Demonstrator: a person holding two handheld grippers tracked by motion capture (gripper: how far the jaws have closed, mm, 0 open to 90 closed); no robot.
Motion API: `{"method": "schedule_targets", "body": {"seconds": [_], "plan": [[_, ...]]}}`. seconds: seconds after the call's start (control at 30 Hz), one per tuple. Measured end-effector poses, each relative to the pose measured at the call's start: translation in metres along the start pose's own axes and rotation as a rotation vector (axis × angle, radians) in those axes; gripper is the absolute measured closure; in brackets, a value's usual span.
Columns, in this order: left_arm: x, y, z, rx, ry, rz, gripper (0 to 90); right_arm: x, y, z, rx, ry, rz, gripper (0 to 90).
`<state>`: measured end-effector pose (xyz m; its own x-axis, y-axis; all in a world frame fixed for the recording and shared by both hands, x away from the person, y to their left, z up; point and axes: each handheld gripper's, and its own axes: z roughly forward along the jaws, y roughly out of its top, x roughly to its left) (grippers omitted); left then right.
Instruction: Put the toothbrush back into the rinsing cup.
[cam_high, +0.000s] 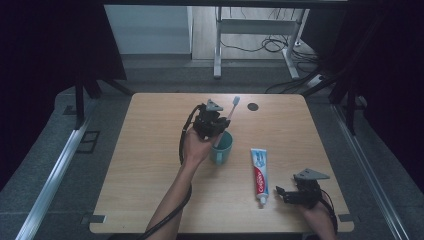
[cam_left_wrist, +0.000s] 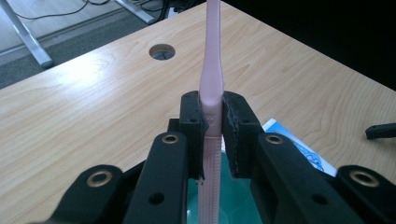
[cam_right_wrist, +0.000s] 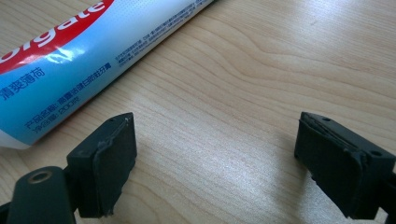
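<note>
I see a pale wooden table (cam_high: 150, 165) with a round cable hole, grey floor and desk legs beyond. My left gripper (cam_high: 216, 126) clamps one pink toothbrush (cam_left_wrist: 209, 88), slim and upright, directly above one teal cup (cam_high: 222, 148). My right gripper (cam_high: 283, 194) rests released, one toothpaste tube (cam_high: 259, 174) just beside it.

The toothbrush (cam_left_wrist: 211, 88) is pale pink; the cup (cam_high: 222, 148) is teal. The toothpaste tube (cam_high: 259, 175) is white and light blue with a red band and white lettering. The table (cam_high: 150, 165) shows light wood grain. Both grippers' jaws are black.
</note>
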<state>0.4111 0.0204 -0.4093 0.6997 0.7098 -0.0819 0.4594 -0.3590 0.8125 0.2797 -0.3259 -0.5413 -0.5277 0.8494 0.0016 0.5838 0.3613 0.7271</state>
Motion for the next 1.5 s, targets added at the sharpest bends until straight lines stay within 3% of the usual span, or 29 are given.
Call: {"method": "schedule_targets", "body": {"seconds": [0.73, 1.5], "plan": [[-0.001, -0.031, 0.015, 0.025, -0.003, -0.015, 79.1, 0.0, 0.0, 0.0, 0.0, 0.0, 0.0, 12.5], [-0.003, -0.048, 0.032, 0.087, 0.001, -0.014, 78.7, 0.0, 0.0, 0.0, 0.0, 0.0, 0.0, 12.5]]}}
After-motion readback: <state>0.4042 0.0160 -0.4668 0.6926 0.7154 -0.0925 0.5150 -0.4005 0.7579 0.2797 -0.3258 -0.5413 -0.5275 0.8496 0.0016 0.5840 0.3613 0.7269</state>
